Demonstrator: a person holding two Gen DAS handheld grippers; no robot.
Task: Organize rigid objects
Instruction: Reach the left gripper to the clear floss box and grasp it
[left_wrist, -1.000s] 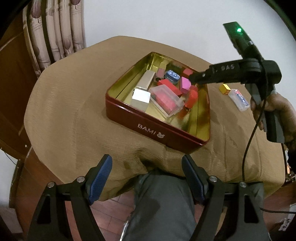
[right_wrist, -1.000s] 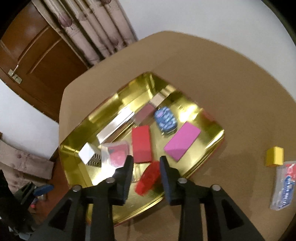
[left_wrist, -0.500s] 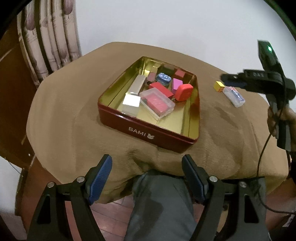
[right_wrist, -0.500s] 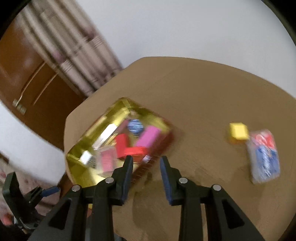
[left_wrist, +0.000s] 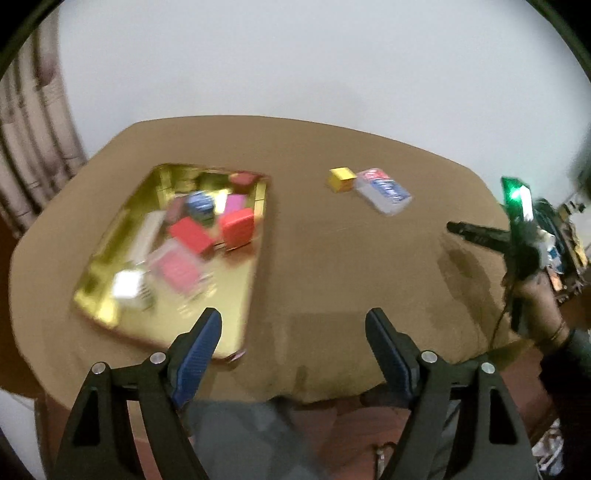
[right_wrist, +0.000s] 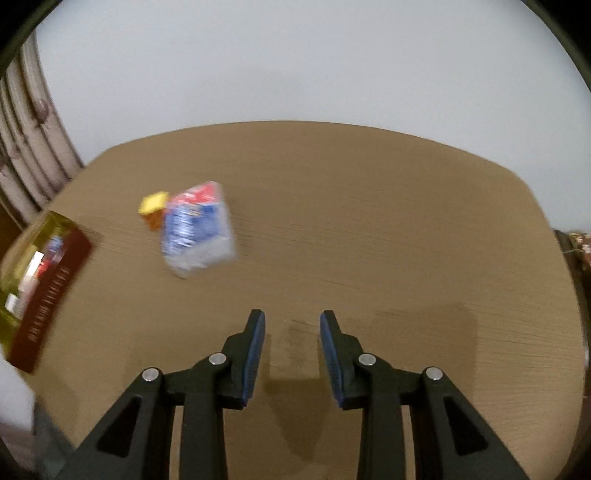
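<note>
A gold-lined red tin (left_wrist: 236, 295) on the tan tablecloth holds several small things, among them a red case (left_wrist: 238, 225), a red box (left_wrist: 190, 234) and a clear box with pink contents (left_wrist: 177, 267). To its right on the cloth lie a yellow cube (left_wrist: 341, 178) and a clear packet with blue and red print (left_wrist: 384, 190). My left gripper (left_wrist: 293, 317) hovers near the table's front edge, jaws opening, nothing between them. My right gripper (right_wrist: 291, 315) is over bare cloth, right of the packet (right_wrist: 197, 229) and cube (right_wrist: 153, 203), jaws narrowly apart and opening, with nothing held.
A curtain (left_wrist: 29, 147) hangs at the left and a white wall stands behind the table. The tin's red side wall (right_wrist: 51, 291) is at the far left of the right wrist view. The person's legs (left_wrist: 240, 435) are under the front edge. Clutter (left_wrist: 565, 236) lies off the right side.
My right gripper left the red case in the tin and swung right, past the cube and packet. My left gripper moved forward and right over the table edge.
</note>
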